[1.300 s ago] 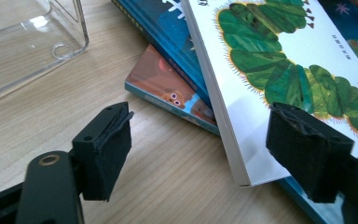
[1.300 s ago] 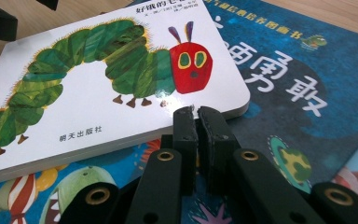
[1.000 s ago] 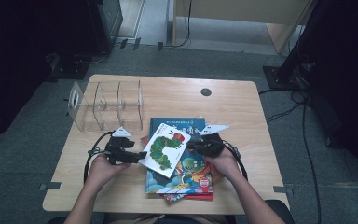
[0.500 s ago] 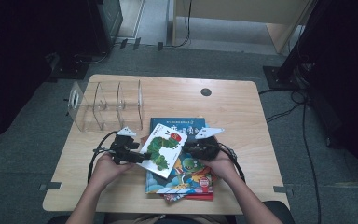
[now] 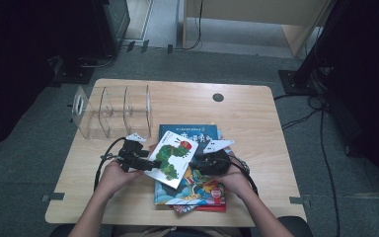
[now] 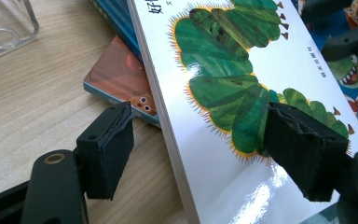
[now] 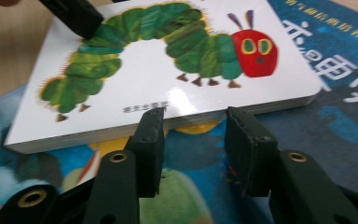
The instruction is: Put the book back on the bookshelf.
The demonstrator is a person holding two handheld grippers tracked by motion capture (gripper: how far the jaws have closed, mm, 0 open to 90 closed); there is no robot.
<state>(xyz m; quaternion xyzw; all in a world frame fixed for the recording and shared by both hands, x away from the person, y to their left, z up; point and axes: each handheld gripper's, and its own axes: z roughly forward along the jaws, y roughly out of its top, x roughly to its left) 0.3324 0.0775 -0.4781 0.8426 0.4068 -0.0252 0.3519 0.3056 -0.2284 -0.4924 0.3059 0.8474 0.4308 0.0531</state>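
Lying tilted on top of a stack of picture books, the white caterpillar book [image 5: 171, 158] sits at the lower centre of the high view, its left edge lifted off the wooden table [image 5: 256, 113]. The left gripper [image 5: 147, 163] comes in from the lower left of that frame; in the left gripper view its jaws stand spread on either side of the book's edge, one pad [image 6: 106, 151] below the board beside the table, the other over the green body on the cover, not pressed together. The right gripper [image 5: 195, 165] rests at the book's right side; in the right gripper view its jaws are parted, pointing at the long edge of the caterpillar book [image 7: 177, 74], with nothing between them. Beneath lie a blue book [image 5: 190, 131] toward the upper part of the stack and a dinosaur book [image 5: 197, 187] lower down. A clear acrylic rack [image 5: 112, 111] stands at the upper left of the table.
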